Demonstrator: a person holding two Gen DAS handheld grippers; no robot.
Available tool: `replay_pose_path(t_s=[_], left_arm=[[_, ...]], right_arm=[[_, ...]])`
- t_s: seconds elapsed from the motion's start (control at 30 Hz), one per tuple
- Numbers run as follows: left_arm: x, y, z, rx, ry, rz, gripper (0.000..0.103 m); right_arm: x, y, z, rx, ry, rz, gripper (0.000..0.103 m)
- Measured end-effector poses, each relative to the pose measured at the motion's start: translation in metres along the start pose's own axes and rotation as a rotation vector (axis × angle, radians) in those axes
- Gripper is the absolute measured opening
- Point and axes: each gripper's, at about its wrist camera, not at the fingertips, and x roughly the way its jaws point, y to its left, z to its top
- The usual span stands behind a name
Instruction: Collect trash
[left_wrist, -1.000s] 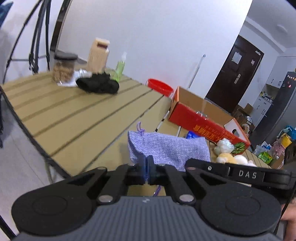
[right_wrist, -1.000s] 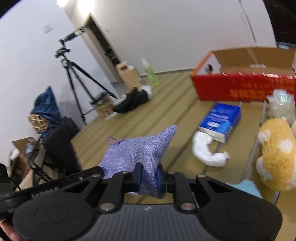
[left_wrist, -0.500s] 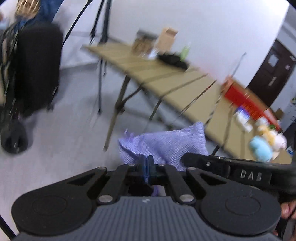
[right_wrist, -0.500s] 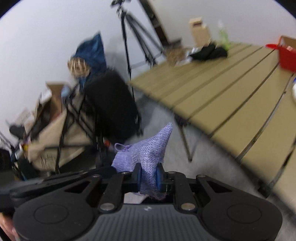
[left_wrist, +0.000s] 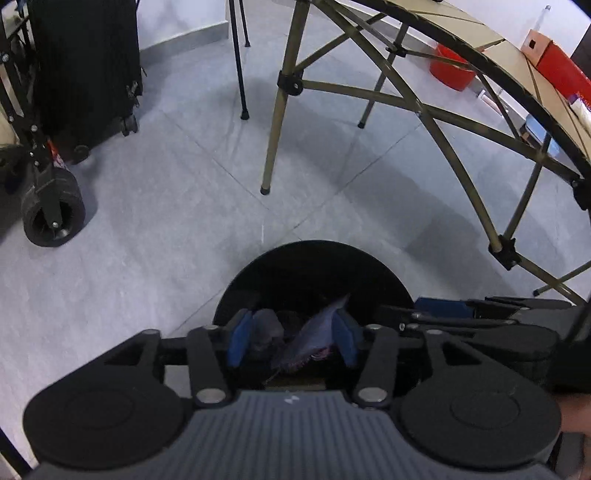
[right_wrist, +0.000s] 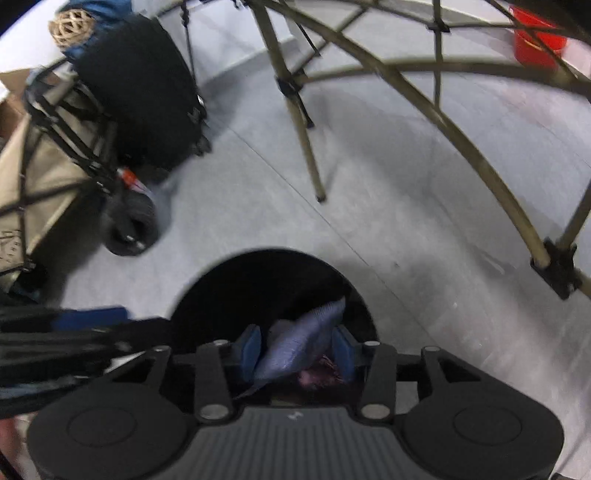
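A black round trash bin (left_wrist: 314, 258) stands on the grey floor below both grippers; it also shows in the right wrist view (right_wrist: 258, 273). The purple woven pouch (left_wrist: 314, 332) sits inside the bin's mouth, loose between the pads, and shows in the right wrist view (right_wrist: 299, 343) too. My left gripper (left_wrist: 291, 341) is open over the bin, its blue pads apart on either side of the pouch. My right gripper (right_wrist: 295, 349) is open too, pads apart around the pouch. Other dark items lie in the bin beneath.
A folding table's tan legs (left_wrist: 275, 122) and frame stand just beyond the bin. A black suitcase (left_wrist: 85, 62) and a cart wheel (left_wrist: 51, 210) are at left. A red bucket (left_wrist: 452, 70) sits under the table, a red box (left_wrist: 557, 70) on it.
Both grippers swung from the tabletop down over the bin and opened. The purple pouch they held now sits loose in the bin.
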Motion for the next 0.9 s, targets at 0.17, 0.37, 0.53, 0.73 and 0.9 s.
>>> replay_pose_path(t_s=[0.17, 0.37, 0.53, 0.73, 0.9], left_arm=[[0.003, -0.005, 0.001, -0.002, -0.001, 0.023, 0.065], [0.006, -0.007, 0.005, -0.02, 0.003, 0.047, 0.07], [-0.002, -0.002, 0.005, -0.046, -0.012, 0.075, 0.072], [-0.069, -0.007, -0.006, -0.046, -0.194, 0.057, 0.072], [-0.147, -0.042, -0.012, -0.001, -0.417, -0.008, 0.076]], right_arm=[[0.004, -0.006, -0.002, -0.013, 0.02, 0.006, 0.045], [0.009, -0.004, 0.001, -0.036, 0.042, -0.007, 0.047], [-0.004, 0.004, 0.001, -0.049, 0.011, -0.002, 0.047], [-0.072, 0.018, -0.008, -0.101, -0.098, 0.051, 0.047], [-0.162, 0.018, -0.015, -0.124, -0.297, 0.077, 0.049]])
